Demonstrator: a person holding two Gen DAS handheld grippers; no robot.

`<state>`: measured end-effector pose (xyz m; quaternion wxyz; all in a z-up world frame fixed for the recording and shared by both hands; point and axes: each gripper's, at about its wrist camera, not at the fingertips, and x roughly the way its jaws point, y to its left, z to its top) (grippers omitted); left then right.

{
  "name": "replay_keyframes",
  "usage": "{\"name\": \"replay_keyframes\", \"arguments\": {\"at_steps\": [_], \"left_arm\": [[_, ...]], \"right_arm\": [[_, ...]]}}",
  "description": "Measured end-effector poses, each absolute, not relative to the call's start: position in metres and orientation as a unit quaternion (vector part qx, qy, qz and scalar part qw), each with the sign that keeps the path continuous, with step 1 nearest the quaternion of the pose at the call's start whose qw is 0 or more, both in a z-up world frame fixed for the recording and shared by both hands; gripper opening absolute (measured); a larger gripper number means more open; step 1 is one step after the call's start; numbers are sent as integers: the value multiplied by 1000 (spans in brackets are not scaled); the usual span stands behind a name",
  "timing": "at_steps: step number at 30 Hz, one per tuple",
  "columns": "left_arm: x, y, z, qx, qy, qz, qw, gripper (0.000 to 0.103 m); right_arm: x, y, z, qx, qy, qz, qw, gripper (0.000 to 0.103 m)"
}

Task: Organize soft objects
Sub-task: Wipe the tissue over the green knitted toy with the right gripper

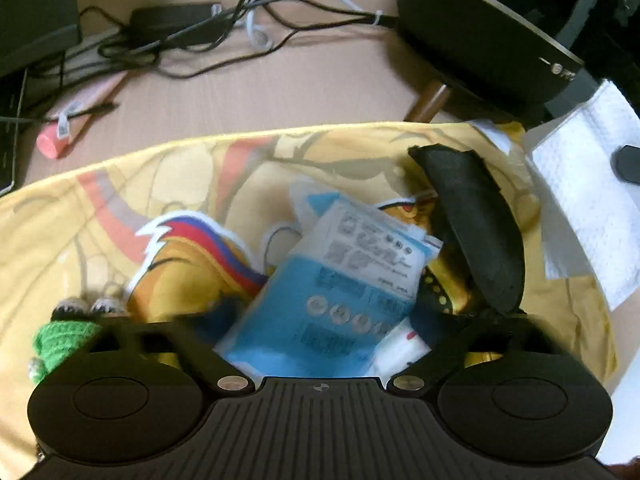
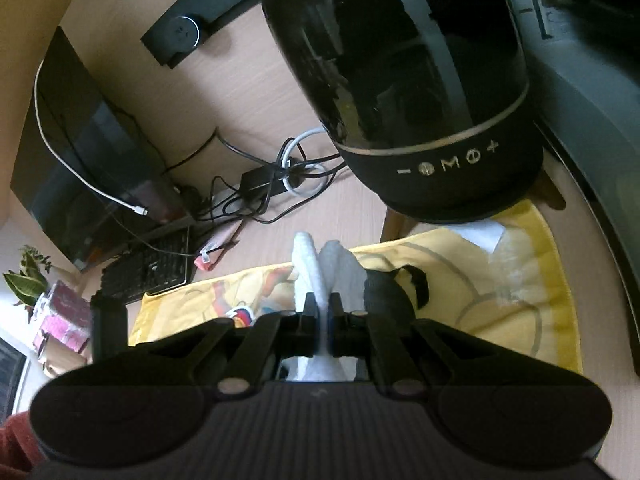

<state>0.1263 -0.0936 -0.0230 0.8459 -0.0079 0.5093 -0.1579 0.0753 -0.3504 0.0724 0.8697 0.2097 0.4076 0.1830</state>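
Note:
In the left wrist view a blue tissue packet [image 1: 332, 300] lies slanted on a yellow printed cloth [image 1: 120, 184]. It sits between the fingers of my left gripper [image 1: 320, 320], which stand apart on either side of it, blurred; I see no clear squeeze on it. A black soft pouch [image 1: 476, 232] lies to its right and a green crocheted toy [image 1: 60, 336] by the left finger. My right gripper [image 2: 323, 304] is shut on a white soft cloth [image 2: 320, 268], held above the yellow cloth [image 2: 500, 300] near the black pouch [image 2: 388, 292].
A black domed speaker [image 2: 400, 80] on wooden legs stands just behind the cloth. Tangled cables [image 1: 200, 36] and a pink tube [image 1: 72, 128] lie beyond. White paper towel [image 1: 592, 184] lies at the right. A keyboard [image 2: 148, 268] and monitor [image 2: 80, 152] stand at the left.

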Motion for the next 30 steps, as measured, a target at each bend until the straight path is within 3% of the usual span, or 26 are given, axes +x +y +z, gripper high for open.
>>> {"name": "replay_keyframes", "arguments": {"at_steps": [3, 7, 10, 15, 22, 30], "left_arm": [[112, -102, -7, 82, 459, -153, 871, 68], [75, -132, 1, 343, 322, -131, 873, 69], [54, -148, -15, 417, 307, -161, 840, 69], [35, -156, -19, 381, 340, -201, 836, 70], [24, -134, 14, 233, 381, -290, 846, 91], [29, -87, 39, 113, 413, -259, 866, 93]], "right_arm": [[74, -351, 67, 212, 414, 184, 866, 5], [78, -341, 64, 212, 419, 194, 862, 5], [89, -322, 68, 205, 415, 218, 859, 5], [106, -278, 78, 202, 408, 284, 844, 5], [113, -224, 46, 166, 468, 336, 800, 5], [86, -250, 28, 118, 505, 275, 809, 5]]}}
